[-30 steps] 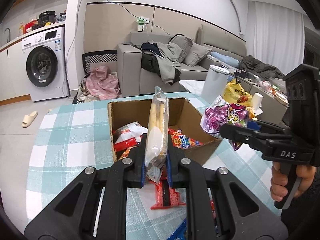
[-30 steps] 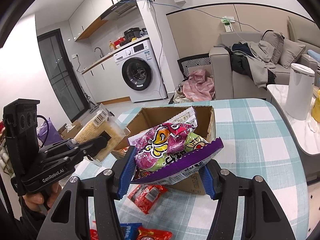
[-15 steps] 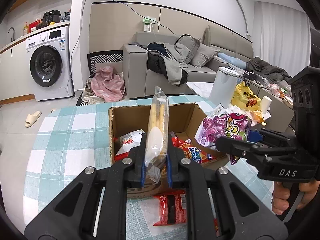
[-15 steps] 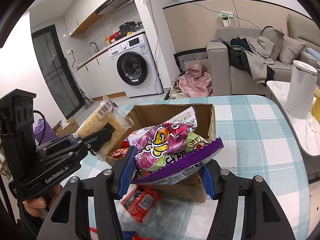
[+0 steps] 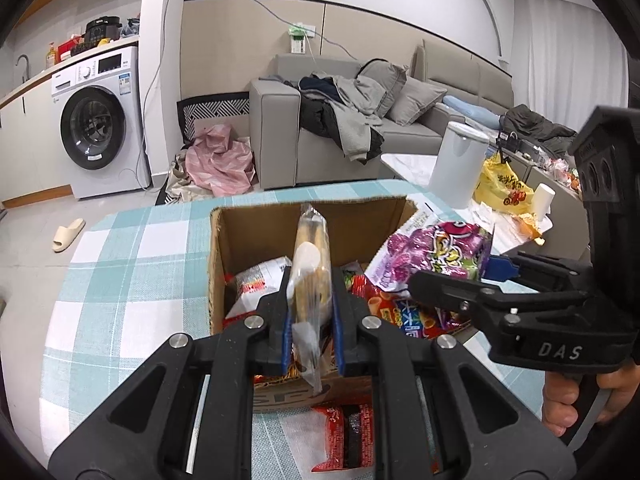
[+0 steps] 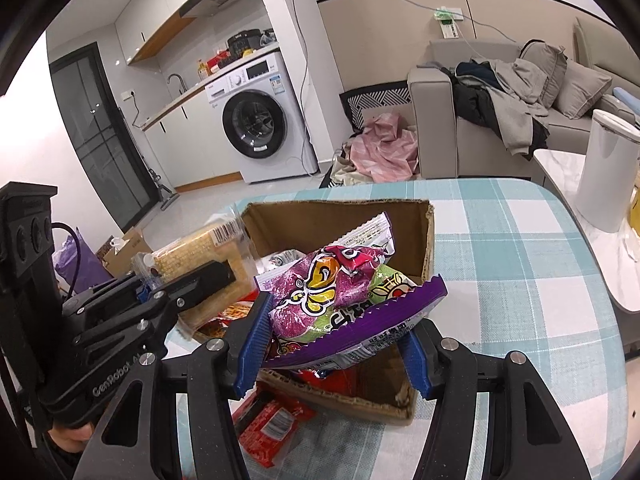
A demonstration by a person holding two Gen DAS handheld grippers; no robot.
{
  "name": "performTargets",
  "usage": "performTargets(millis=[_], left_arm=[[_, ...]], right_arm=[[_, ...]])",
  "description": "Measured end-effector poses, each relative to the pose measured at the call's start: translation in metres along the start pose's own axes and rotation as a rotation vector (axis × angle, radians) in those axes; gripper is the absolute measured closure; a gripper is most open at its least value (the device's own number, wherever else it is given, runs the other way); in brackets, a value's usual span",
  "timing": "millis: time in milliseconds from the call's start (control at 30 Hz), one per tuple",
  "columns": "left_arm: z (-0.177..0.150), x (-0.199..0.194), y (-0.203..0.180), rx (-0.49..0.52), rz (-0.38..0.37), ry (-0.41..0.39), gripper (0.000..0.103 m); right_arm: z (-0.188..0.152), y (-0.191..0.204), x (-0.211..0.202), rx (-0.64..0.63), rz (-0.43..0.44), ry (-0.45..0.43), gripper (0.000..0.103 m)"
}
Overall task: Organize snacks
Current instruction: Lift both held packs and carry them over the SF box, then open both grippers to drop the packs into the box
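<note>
The left tongs [image 5: 310, 312] are clamped on a clear cracker pack [image 5: 310, 276], held edge-on and upright between the 2 blue pads. Just ahead of and below these tongs sits the open cardboard box [image 5: 256, 236] on the checked worktop [image 5: 120, 280], with the pack over the box's near half. Inside the box, to the left of the pack, lies a white-and-red packet [image 5: 256, 284]; to its right lie red and blue snack bags [image 5: 404, 312]. Below the left tongs, in front of the box's near wall, a red wrapper [image 5: 344, 436] lies flat on the worktop.

To the right of the left tongs, the right tongs [image 6: 332, 344] grip a purple snack bag [image 6: 344, 300] by its lower edge, the bag spread wide between the pads and tilted up to the right. It sits over the near right part of the box [image 6: 426, 240]. Below the right tongs and to their left, the red wrapper [image 6: 272, 424] rests on the worktop [image 6: 520, 280] beside the box's near corner.
</note>
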State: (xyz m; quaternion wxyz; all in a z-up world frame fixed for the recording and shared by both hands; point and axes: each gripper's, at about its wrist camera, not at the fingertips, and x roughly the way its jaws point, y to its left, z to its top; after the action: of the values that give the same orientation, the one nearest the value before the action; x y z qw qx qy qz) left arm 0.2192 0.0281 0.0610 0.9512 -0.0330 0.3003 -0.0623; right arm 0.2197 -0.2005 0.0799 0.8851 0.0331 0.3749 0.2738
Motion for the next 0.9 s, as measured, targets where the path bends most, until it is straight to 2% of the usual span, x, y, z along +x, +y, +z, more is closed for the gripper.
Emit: performTargets(millis=[333, 500, 600, 667, 700, 767, 867, 900], left_arm=[[-0.018, 0.024, 0.001, 0.006, -0.006, 0.061, 0.091], [-0.023, 0.022, -0.001, 0.026, 0.007, 0.065, 0.091], [-0.023, 0.014, 0.000, 0.026, 0.000, 0.065, 0.089], [-0.024, 0.008, 0.001, 0.022, -0.001, 0.068, 0.076], [-0.024, 0.004, 0.001, 0.020, 0.001, 0.064, 0.070], [-0.025, -0.007, 0.003, 0.014, 0.011, 0.040, 0.039], [-0.029, -0.026, 0.007, 0.003, 0.012, 0.002, 0.019], [-0.030, -0.032, 0.008, -0.002, 0.007, -0.002, 0.019]], right_arm=[[0.010, -0.010, 0.012, -0.027, 0.015, 0.018, 0.044], [0.012, -0.010, 0.009, -0.034, 0.032, 0.010, 0.042], [0.009, -0.009, 0.000, -0.035, 0.039, -0.021, 0.033], [0.008, -0.009, -0.007, -0.042, 0.026, -0.034, 0.029], [0.006, -0.008, -0.011, -0.049, 0.022, -0.037, 0.024], [0.002, -0.008, -0.017, -0.056, 0.010, -0.041, 0.017], [-0.007, -0.009, -0.030, -0.054, 0.005, -0.052, 0.009], [-0.011, -0.010, -0.034, -0.048, 0.007, -0.053, 0.006]])
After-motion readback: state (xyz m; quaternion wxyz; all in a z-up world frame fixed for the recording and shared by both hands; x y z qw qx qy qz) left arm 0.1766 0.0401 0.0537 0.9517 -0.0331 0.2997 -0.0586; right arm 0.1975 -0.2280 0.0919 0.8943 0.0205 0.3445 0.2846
